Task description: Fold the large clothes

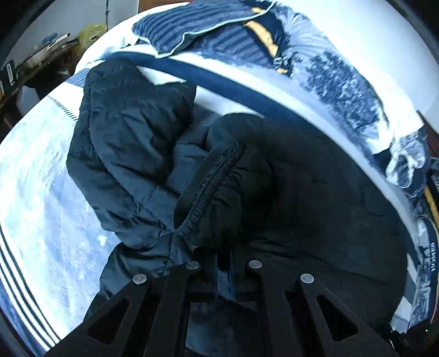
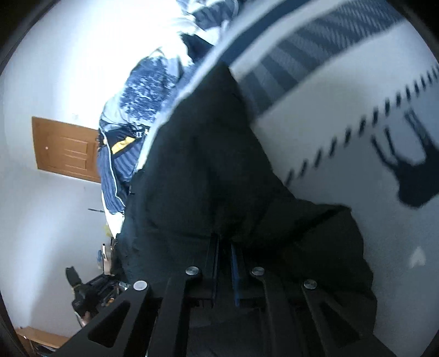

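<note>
A black padded jacket (image 1: 131,142) lies crumpled on a bed with a white and blue cover (image 1: 41,178). One sleeve with an elastic cuff (image 1: 208,189) lies across the middle of it. My left gripper (image 1: 225,256) is shut on a fold of the jacket's fabric just below that cuff. In the right wrist view the same jacket (image 2: 208,170) fills the centre and rises in a peak. My right gripper (image 2: 225,247) is shut on the jacket's edge, with the dark cloth pinched between its fingers.
A striped blue pillow (image 1: 192,24) and a rumpled blue and white quilt (image 1: 343,90) lie at the bed's far side. A cluttered desk (image 1: 41,55) stands to the left. A brown door (image 2: 65,148) and a white wall show beyond the bed.
</note>
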`<state>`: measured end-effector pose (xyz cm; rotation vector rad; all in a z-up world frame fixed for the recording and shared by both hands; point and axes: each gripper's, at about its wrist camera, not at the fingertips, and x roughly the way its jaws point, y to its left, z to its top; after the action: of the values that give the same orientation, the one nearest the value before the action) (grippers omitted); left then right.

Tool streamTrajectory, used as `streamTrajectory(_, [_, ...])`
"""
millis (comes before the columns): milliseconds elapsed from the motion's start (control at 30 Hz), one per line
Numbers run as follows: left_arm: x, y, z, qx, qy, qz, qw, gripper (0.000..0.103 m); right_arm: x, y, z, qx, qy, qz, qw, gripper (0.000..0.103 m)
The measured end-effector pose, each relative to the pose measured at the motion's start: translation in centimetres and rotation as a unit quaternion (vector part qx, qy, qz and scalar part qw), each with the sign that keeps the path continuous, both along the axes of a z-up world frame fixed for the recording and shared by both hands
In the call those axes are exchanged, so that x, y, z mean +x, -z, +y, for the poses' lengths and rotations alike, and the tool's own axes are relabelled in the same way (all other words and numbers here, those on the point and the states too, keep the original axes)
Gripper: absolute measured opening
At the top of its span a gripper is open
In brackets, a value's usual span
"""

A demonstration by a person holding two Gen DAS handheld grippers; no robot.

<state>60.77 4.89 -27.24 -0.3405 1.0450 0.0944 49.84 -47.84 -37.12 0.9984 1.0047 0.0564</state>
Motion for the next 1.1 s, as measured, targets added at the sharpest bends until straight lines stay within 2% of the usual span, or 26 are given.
streamTrajectory(67, [0.2,0.5,-0.4,0.014,0.015,0.008,0.9998,0.012,0.2,-0.3,0.1,-0.020,-0.003,-0.008,1.000,0.009])
streamTrajectory(133, [0.6,1.2,-0.2,0.030,0.031,0.029,0.9986,0.029,0.5,0.1,0.1,-0.030,-0.006,-0.002,1.000,0.009])
streamTrajectory(167, [-0.1,0.8,-0.1,0.041,0.037,0.028,0.9981,0.031,0.2,0.3,-0.2,-0.037,-0.005,-0.001,0.999,0.009])
streamTrajectory(200, [-0.8,0.1,-0.6,0.045,0.039,0.016,0.9981,0.031,0.2,0.5,-0.3,-0.040,0.001,0.006,0.999,0.010])
streamTrajectory(267, [-3.9,-2.4,0.0,0.052,0.046,-0.028,0.9972,0.038,-1.1,-0.1,-0.8,-0.022,0.013,0.012,1.000,0.012])
streamTrajectory(300, [-5.7,-3.5,0.2,0.055,0.045,-0.045,0.9965,0.054,-2.0,-0.7,-1.0,-0.018,0.016,0.005,1.000,0.014])
streamTrajectory(333, [-8.3,-5.0,0.5,0.058,0.038,-0.069,0.9952,0.072,-3.3,-1.7,-1.0,-0.021,0.021,-0.006,1.000,0.026])
streamTrajectory(367, [-10.0,-5.9,0.8,0.060,0.034,-0.083,0.9942,0.076,-4.7,-2.9,-0.8,-0.027,0.025,-0.015,0.999,0.038])
streamTrajectory(400, [-12.7,-7.2,1.2,0.061,0.032,-0.103,0.9922,0.078,-6.3,-4.3,-0.4,-0.034,0.029,-0.029,0.999,0.071])
streamTrajectory(433, [-14.8,-8.1,1.6,0.059,0.035,-0.112,0.9913,0.078,-7.9,-5.4,-0.4,-0.040,0.032,-0.041,0.998,0.085])
streamTrajectory(467, [-17.7,-9.2,1.9,0.051,0.040,-0.119,0.9907,0.078,-9.4,-6.8,0.0,-0.050,0.033,-0.053,0.997,0.085])
streamTrajectory(533, [-21.1,-10.6,1.9,0.041,0.043,-0.127,0.9901,0.078,-12.7,-9.8,1.2,-0.063,0.021,-0.072,0.995,0.085])
streamTrajectory(667, [-29.7,-14.5,0.8,0.028,0.055,-0.161,0.9851,0.080,-18.9,-17.2,4.2,-0.128,0.006,-0.111,0.985,0.085])
streamTrajectory(767, [-32.7,-16.7,0.6,0.026,0.052,-0.178,0.9824,0.085,-22.3,-23.0,7.1,-0.186,-0.015,-0.141,0.972,0.085])
streamTrajectory(900, [-34.8,-19.9,1.0,0.007,0.063,-0.191,0.9796,0.086,-25.3,-30.4,11.1,-0.284,-0.033,-0.164,0.944,0.085])
streamTrajectory(1000, [-36.5,-21.8,1.5,0.012,0.051,-0.203,0.9778,0.086,-26.9,-35.5,13.7,-0.295,-0.042,-0.206,0.932,0.085])
streamTrajectory(1100, [-37.9,-23.2,2.6,0.013,0.031,-0.198,0.9796,0.086,-27.8,-38.9,15.7,-0.301,-0.034,-0.239,0.922,0.085])
